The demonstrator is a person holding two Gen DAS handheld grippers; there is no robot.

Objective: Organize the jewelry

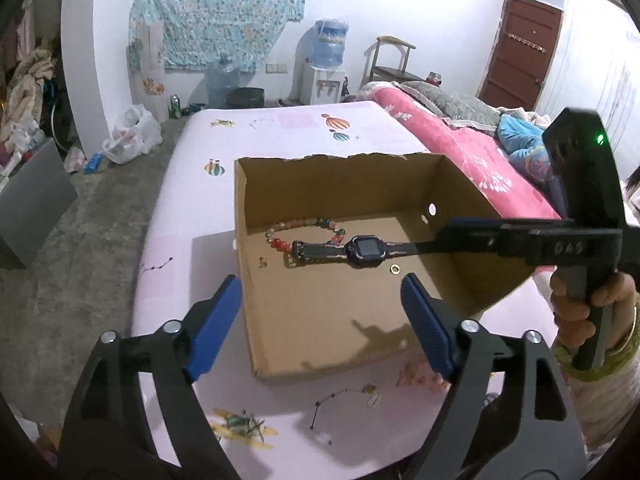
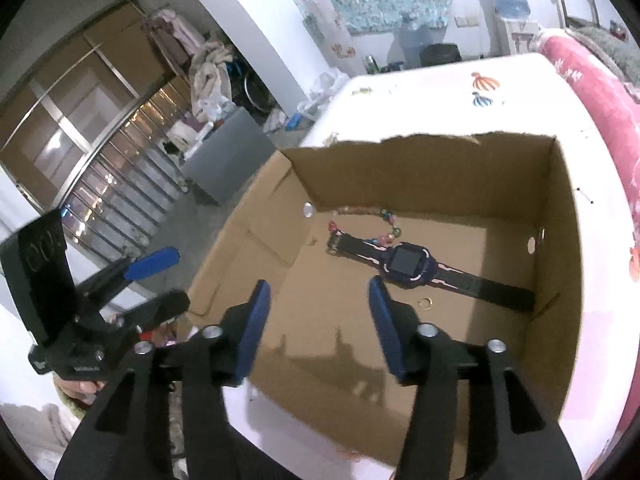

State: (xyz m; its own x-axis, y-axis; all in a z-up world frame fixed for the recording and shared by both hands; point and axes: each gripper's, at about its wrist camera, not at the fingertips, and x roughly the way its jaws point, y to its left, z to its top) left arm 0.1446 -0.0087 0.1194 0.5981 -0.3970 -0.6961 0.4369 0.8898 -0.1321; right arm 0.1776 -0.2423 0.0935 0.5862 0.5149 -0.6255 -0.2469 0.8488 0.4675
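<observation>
An open cardboard box (image 1: 340,184) (image 2: 440,160) stands on a pale pink table (image 1: 192,208). Inside lie a dark smartwatch (image 1: 362,249) (image 2: 408,264), a colourful bead bracelet (image 1: 304,226) (image 2: 384,224) and a small gold ring (image 1: 395,268) (image 2: 425,302). My left gripper (image 1: 320,320) is open and empty, above the box's near edge. My right gripper (image 2: 318,316) is open and empty over the box floor, short of the watch. In the left wrist view the right gripper (image 1: 472,234) reaches in over the box's right wall.
A bed with a pink cover (image 1: 460,140) runs along the table's right side. A grey cabinet (image 1: 28,200) and bags (image 1: 132,132) stand on the floor to the left. A water dispenser (image 1: 324,64) and chair (image 1: 392,60) stand at the far wall.
</observation>
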